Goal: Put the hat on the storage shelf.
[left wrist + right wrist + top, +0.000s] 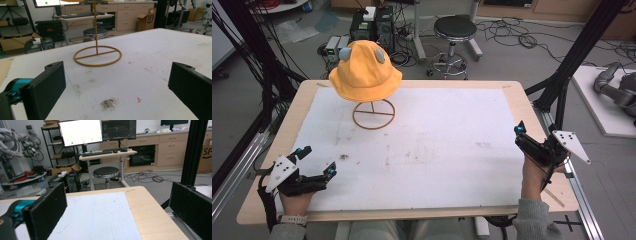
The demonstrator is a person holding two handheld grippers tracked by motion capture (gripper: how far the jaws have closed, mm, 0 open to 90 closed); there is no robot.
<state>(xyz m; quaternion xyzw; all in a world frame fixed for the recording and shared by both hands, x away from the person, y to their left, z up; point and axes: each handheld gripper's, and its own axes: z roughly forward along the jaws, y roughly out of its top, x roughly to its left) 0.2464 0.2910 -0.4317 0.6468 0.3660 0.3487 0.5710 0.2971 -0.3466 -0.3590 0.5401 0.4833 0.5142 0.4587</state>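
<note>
- Left gripper (318, 161) at the near left edge of the surface (512, 100), held in a hand (294, 202); fingers (43, 87) spread wide, nothing between them.
- Right gripper (518, 136) at the near right edge, held by the other hand (532, 180); fingers (46, 211) also spread wide, empty, hovering over the mat's right border and bare wood.
- White mat (437, 150) covers most of the surface; dark smudge (108, 103) on it just ahead of the left gripper.
- Hat (365, 70), yellow bucket type with two grey ears, sits on a wire stand (373, 114) at the far left of the mat, well apart from both grippers.
- Stand: ring base flat on the mat, upright post; in the left gripper view it is straight ahead, hat brim just cut by the top edge.
- Stool (454, 30) on the floor beyond the far edge.
</note>
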